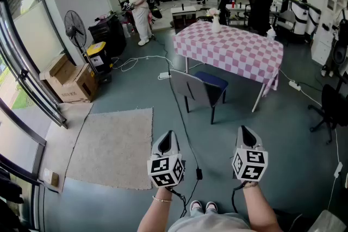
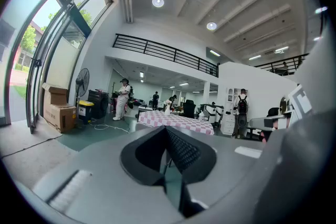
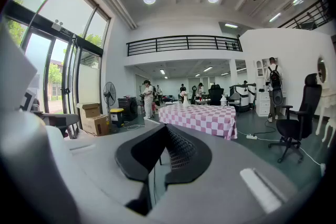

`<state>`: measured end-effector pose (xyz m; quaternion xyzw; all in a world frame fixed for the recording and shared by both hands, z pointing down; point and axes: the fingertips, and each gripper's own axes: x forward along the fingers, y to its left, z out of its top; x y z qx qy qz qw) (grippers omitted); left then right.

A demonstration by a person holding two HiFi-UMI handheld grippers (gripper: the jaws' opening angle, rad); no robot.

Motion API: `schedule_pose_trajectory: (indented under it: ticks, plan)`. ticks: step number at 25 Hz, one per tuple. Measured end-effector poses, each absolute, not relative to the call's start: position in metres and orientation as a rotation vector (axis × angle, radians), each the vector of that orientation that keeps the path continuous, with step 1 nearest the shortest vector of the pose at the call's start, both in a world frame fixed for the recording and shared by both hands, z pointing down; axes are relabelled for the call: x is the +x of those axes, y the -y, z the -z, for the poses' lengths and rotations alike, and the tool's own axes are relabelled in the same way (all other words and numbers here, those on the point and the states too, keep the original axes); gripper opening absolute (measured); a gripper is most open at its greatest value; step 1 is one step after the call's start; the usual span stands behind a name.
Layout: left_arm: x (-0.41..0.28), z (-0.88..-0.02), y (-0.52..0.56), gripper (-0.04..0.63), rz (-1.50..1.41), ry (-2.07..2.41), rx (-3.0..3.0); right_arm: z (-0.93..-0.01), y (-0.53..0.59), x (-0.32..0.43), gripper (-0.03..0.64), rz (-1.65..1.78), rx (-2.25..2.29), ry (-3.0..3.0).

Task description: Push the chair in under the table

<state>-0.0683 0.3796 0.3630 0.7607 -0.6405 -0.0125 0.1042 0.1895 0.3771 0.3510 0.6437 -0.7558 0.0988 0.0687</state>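
The grey-backed, blue-seated chair (image 1: 200,89) stands pulled out beside the pink-checked cloth-covered bench (image 1: 234,50), not yet pushed. The left claw (image 1: 167,141) and right claw (image 1: 248,136), both closed and empty, are well apart from it.

No text can be read anywhere. The cardboard box (image 1: 76,86) seems to carry dark print on its side, too small to make out.
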Motion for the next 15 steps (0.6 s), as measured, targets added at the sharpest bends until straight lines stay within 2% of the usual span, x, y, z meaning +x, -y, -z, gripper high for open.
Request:
schedule_pose_trajectory:
  ticks: [15]
  plan:
    - [-0.0694,-0.3627,-0.3749,0.0,0.033,1.874,2.262,-0.3464,-0.3767,0.185,0.008,-0.268,1.947,2.276]
